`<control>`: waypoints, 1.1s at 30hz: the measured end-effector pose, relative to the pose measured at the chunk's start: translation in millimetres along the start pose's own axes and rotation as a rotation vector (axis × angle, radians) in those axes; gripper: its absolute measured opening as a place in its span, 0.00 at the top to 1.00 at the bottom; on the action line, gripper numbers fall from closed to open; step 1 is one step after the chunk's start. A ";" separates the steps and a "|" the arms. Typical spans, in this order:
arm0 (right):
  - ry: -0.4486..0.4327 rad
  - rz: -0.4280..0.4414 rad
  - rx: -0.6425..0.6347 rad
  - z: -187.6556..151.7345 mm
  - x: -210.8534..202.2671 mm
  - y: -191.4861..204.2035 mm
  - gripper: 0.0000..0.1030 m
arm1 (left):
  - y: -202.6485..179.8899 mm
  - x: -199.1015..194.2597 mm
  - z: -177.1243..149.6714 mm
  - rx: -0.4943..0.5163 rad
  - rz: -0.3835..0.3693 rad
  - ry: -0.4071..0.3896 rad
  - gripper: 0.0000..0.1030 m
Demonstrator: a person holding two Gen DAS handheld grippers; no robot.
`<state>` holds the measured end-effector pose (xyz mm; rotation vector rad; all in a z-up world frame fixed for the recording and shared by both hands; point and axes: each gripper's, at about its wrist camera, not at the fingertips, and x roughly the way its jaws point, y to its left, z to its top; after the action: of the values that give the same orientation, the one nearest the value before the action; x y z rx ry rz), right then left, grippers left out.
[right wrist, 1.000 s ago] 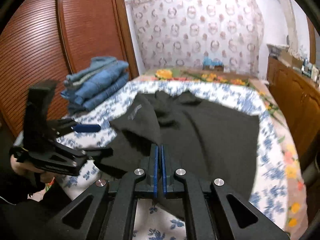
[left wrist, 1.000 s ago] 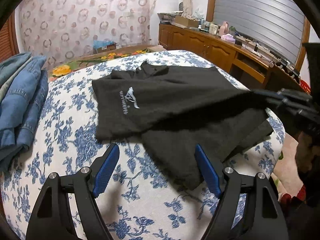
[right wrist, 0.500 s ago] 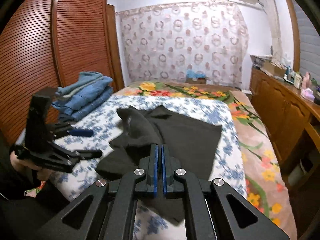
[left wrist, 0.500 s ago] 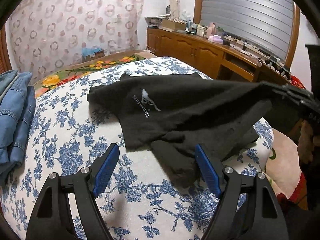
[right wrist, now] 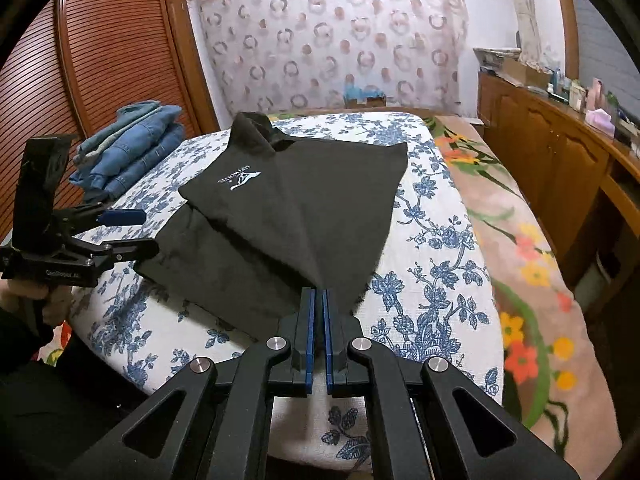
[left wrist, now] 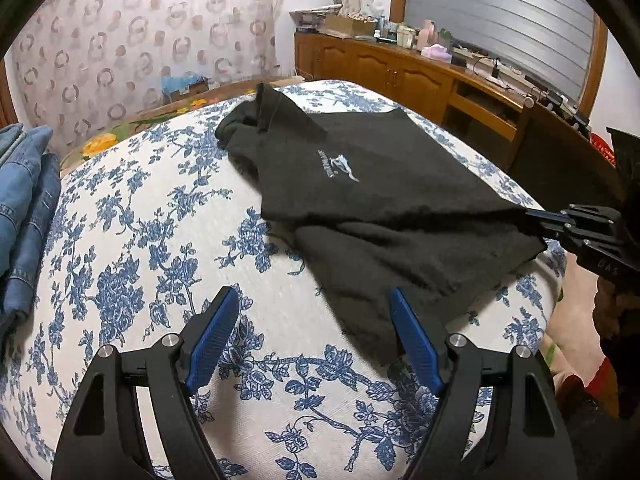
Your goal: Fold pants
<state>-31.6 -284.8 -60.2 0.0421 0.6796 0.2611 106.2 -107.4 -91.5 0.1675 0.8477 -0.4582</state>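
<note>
A black garment (left wrist: pixel 384 192) with a small white logo lies on the blue-flowered bed cover (left wrist: pixel 132 240); it also shows in the right wrist view (right wrist: pixel 304 200). My right gripper (right wrist: pixel 317 300) is shut on the garment's near corner and pulls that edge taut above the bed; it shows at the right of the left wrist view (left wrist: pixel 538 216). My left gripper (left wrist: pixel 314 320) is open and empty, just above the cover, its right finger beside the garment's lower corner. It appears at the left of the right wrist view (right wrist: pixel 132 232).
A stack of folded blue jeans (left wrist: pixel 24 208) lies at the bed's left edge, also in the right wrist view (right wrist: pixel 132 148). A wooden sideboard (left wrist: pixel 420 80) with clutter stands to the right. A slatted wooden wardrobe (right wrist: pixel 92 80) stands behind the jeans.
My right gripper has pulled the garment's corner toward the bed's near edge, spreading the upper layer flat and taut. The left gripper has stayed open near the lower corner.
</note>
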 end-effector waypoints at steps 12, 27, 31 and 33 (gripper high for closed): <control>-0.004 -0.022 0.004 -2.5 -0.9 -8.6 0.95 | 3.4 7.1 -4.1 -0.021 -0.003 0.007 0.24; -0.049 -0.007 -0.040 18.5 -2.7 3.2 0.70 | 26.3 -13.5 -1.1 -0.084 0.036 -0.074 0.24; -0.046 0.033 -0.087 32.6 11.3 22.2 0.70 | 34.7 -19.2 0.1 -0.097 0.055 -0.088 0.24; -0.048 0.050 -0.107 41.7 20.4 32.4 0.70 | 38.7 -22.1 0.9 -0.105 0.069 -0.096 0.24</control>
<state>2.5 -246.4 -36.3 -0.0367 0.6165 0.3428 111.7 -66.0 -75.7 0.0770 0.7672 -0.3540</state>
